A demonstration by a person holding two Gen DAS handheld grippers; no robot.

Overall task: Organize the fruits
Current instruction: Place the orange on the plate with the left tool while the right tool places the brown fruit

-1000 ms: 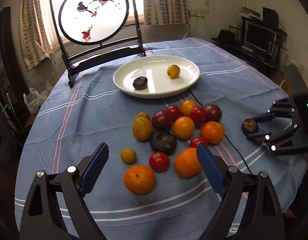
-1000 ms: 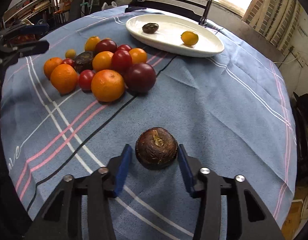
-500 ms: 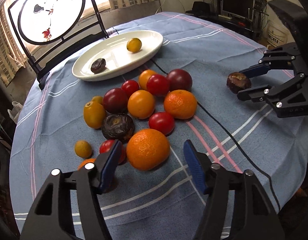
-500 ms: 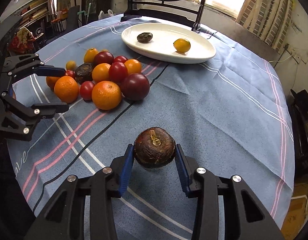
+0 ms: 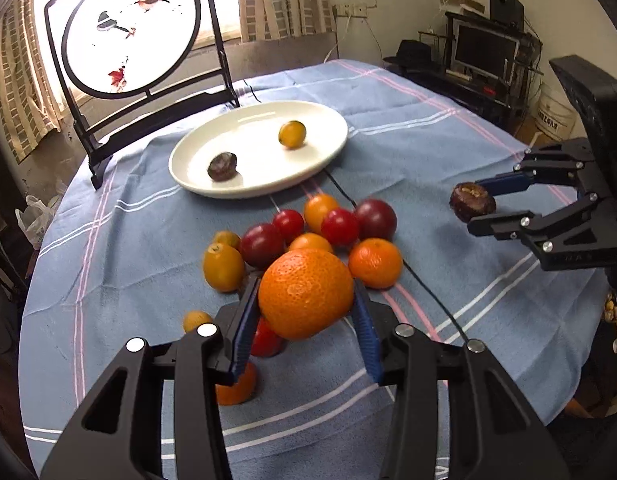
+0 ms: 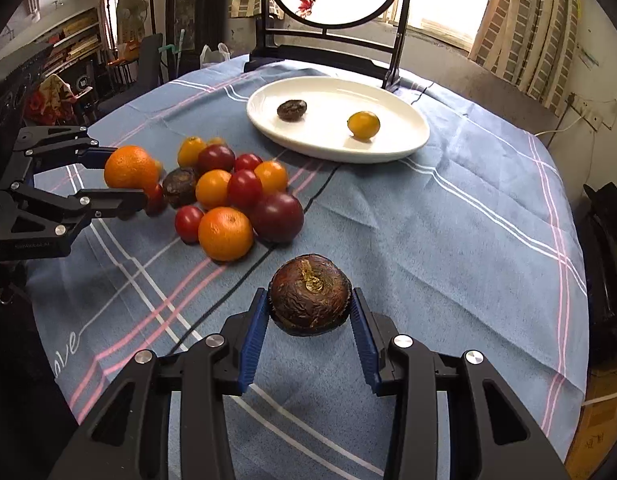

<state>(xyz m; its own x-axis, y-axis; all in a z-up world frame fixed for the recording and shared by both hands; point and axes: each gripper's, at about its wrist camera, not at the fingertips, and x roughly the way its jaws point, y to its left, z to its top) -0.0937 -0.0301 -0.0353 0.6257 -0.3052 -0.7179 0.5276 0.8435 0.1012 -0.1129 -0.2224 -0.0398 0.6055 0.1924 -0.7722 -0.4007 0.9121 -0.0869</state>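
Observation:
My left gripper [image 5: 304, 300] has its jaws closing around a large orange [image 5: 300, 288], and the blue pads press on both its sides. The orange hangs above the fruit pile [image 5: 332, 228] of oranges, red tomatoes and dark plums on the blue cloth. My right gripper [image 6: 308, 304] is shut on a wrinkled dark brown fruit [image 6: 308, 292], held above the cloth to the right of the pile. A white plate [image 5: 248, 194] behind the pile holds one dark fruit [image 5: 222, 166] and one small yellow fruit [image 5: 292, 134].
A round painted screen on a black stand [image 5: 128, 32] rises just behind the plate. A thin black cable [image 5: 428, 292] runs over the cloth from the plate towards the near edge. Shelves with a monitor [image 5: 484, 52] stand beyond the table's right side.
The left gripper went from wide open over the pile to closed on the large orange, which has come up off the cloth. The right gripper rose a little with the dark fruit.

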